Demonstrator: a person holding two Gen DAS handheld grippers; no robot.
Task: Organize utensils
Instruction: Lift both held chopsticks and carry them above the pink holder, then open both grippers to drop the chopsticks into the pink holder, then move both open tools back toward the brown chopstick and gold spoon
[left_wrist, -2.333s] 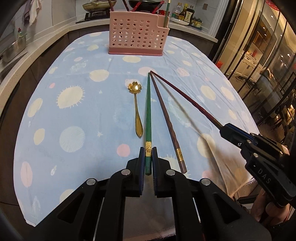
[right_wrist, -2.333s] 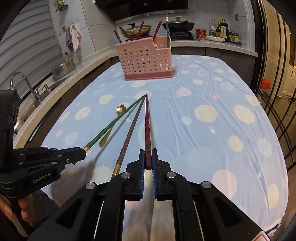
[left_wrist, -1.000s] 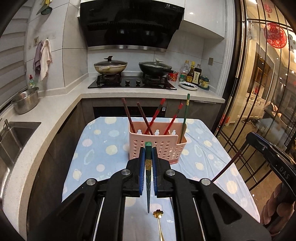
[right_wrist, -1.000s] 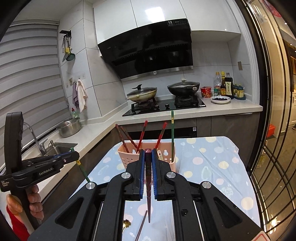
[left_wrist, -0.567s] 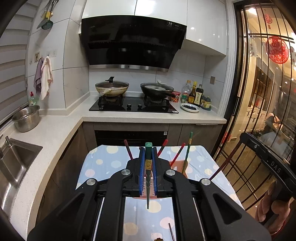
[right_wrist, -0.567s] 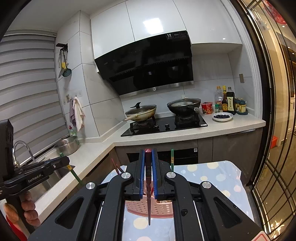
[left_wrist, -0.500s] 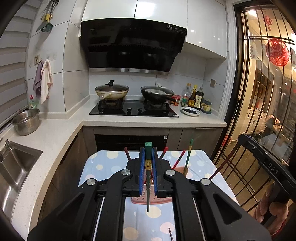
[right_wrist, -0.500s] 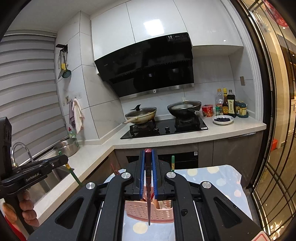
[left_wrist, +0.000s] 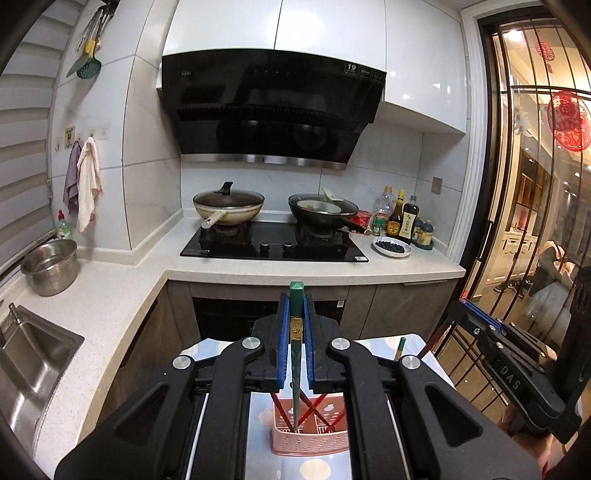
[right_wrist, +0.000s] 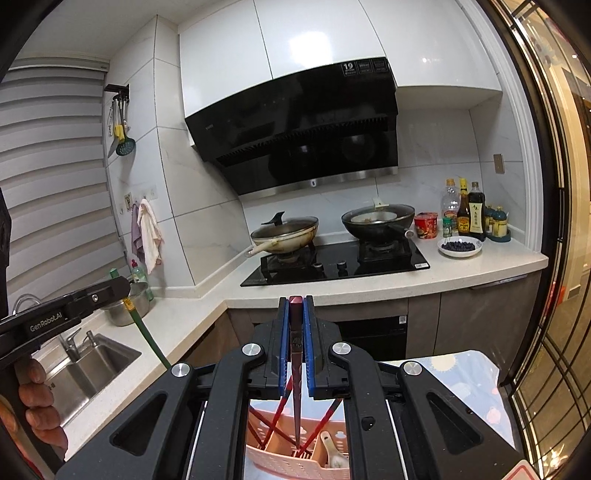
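Kitchen counters and a black hob (left_wrist: 273, 243) fill the background. Below, the left gripper (left_wrist: 295, 325) clamps a green chopstick (left_wrist: 295, 373) upright, tip inside the pink utensil basket (left_wrist: 310, 443). Likewise, the right gripper (right_wrist: 296, 332) clamps a dark red chopstick (right_wrist: 296, 391), tip in the basket.

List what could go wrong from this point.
Both chopsticks, green and dark red, hang tip-down over the pink holder at once; lowered together, the grippers, left and right, might collide. The red chopsticks crossed inside could deflect a tip.
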